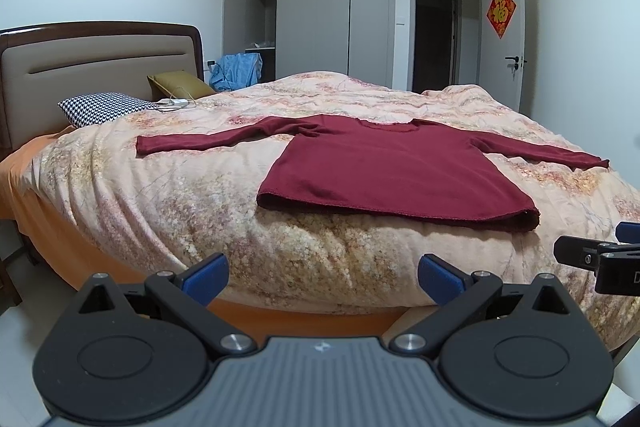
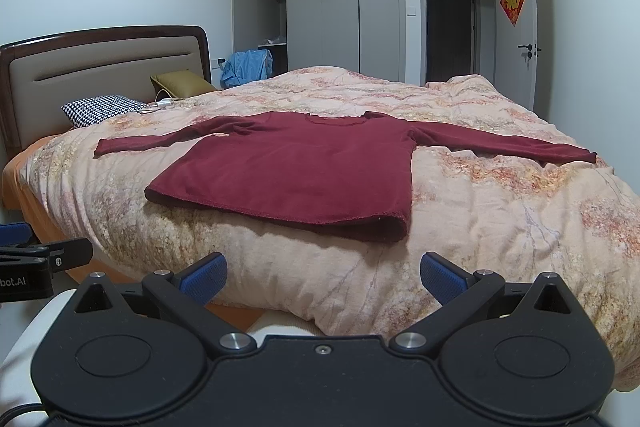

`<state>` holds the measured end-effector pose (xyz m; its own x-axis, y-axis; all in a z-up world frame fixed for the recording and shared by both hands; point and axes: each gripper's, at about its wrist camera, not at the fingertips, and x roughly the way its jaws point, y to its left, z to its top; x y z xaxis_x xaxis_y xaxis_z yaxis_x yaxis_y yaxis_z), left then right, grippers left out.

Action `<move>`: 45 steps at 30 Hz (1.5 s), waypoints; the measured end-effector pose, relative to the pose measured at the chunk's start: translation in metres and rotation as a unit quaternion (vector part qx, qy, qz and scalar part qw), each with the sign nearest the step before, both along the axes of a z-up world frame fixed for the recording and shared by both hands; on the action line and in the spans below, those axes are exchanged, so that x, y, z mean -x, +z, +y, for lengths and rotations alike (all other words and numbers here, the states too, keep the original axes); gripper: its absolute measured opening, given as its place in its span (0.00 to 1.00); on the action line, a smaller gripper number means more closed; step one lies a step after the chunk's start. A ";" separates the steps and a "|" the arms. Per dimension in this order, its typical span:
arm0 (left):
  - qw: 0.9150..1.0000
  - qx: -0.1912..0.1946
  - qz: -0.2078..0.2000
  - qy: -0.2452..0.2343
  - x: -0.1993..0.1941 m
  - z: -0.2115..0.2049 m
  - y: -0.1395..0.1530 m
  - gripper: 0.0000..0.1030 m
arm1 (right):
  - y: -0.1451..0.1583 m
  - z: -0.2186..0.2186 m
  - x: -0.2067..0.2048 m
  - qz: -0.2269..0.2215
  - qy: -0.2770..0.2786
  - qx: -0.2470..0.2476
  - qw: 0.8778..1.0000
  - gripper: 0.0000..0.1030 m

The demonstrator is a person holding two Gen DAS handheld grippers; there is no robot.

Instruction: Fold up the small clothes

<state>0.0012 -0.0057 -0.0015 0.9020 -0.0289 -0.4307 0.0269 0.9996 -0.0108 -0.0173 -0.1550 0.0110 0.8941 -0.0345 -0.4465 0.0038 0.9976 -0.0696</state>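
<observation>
Sweater [image 1: 384, 167], dark red and long-sleeved, is lying flat on the quilt [image 1: 200, 195] with both sleeves stretched straight out, hem toward the cameras and neckline up at 12 o'clock; so basically nothing's folded yet, looks like the very start of the job; left gripper [image 1: 322, 277] has its blue pads spread wide with nothing in them, hanging off the bed edge short of the hem; right gripper [image 2: 322, 277] is the same deal, fingers apart and empty, with the hem's right corner up around 12 o'clock from it; my guess is the next move means reaching in and pinching a sleeve or a side edge, probably the sleeve [image 2: 512, 145] out at 2 o'clock, then carrying it across the body; knit looks soft and floppy, so grab enough fabric.
</observation>
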 end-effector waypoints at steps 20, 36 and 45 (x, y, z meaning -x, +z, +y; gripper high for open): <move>1.000 -0.005 0.001 0.000 0.000 -0.002 -0.001 1.00 | 0.001 0.001 0.003 -0.008 -0.001 -0.002 1.000 1.00; 1.000 -0.006 0.000 -0.002 0.000 -0.001 -0.001 1.00 | 0.002 -0.001 0.003 -0.009 -0.006 -0.007 1.000 1.00; 1.000 -0.006 0.001 -0.002 0.000 -0.001 -0.001 1.00 | 0.002 -0.001 0.004 -0.011 -0.005 -0.009 1.000 1.00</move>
